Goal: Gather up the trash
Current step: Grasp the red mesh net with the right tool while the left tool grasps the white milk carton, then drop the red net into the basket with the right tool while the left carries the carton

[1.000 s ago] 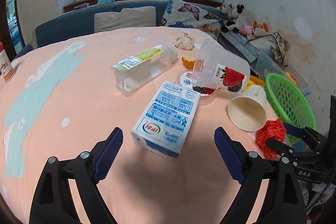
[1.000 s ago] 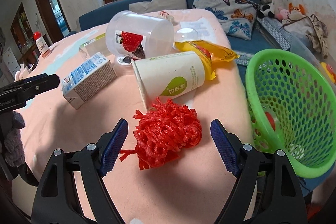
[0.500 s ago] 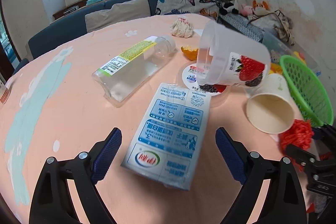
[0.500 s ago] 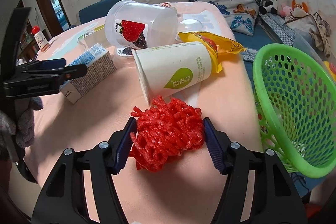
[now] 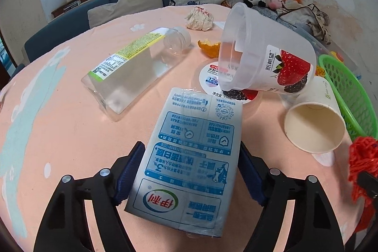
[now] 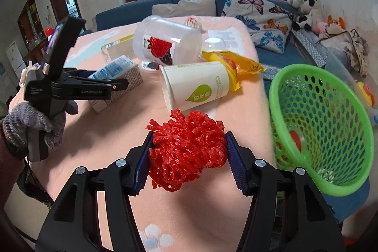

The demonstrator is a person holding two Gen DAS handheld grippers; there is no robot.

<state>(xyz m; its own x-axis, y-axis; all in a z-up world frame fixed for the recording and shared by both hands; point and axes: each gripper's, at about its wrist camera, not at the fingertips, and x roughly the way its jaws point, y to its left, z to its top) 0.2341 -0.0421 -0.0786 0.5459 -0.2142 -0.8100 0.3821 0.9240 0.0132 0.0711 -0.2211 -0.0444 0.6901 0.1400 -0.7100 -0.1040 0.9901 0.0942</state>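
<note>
While both my jaws are clamped on trash, the green basket waits at the right edge.

From my left wrist camera, the clear plastic bottle [image 5: 132, 70] lies on its side on the peach tabletop [image 5: 59, 134], and my left gripper [image 5: 189, 174] has its jaws closed against both sides of the blue-and-white milk carton [image 5: 191, 157]. Just beyond it, the tipped strawberry yogurt tub [image 5: 267, 56] leans over its round lid [image 5: 212, 79], with the paper cup [image 5: 314, 124] lying on its side next to it. On the right wrist camera, my right gripper [image 6: 189, 152] has its jaws pressed into the red mesh net [image 6: 186, 150], bunched between them just above the tabletop. To its right, the green basket [image 6: 319, 124] sits tilted at the tabletop's edge, near the net but not touching it.
</note>
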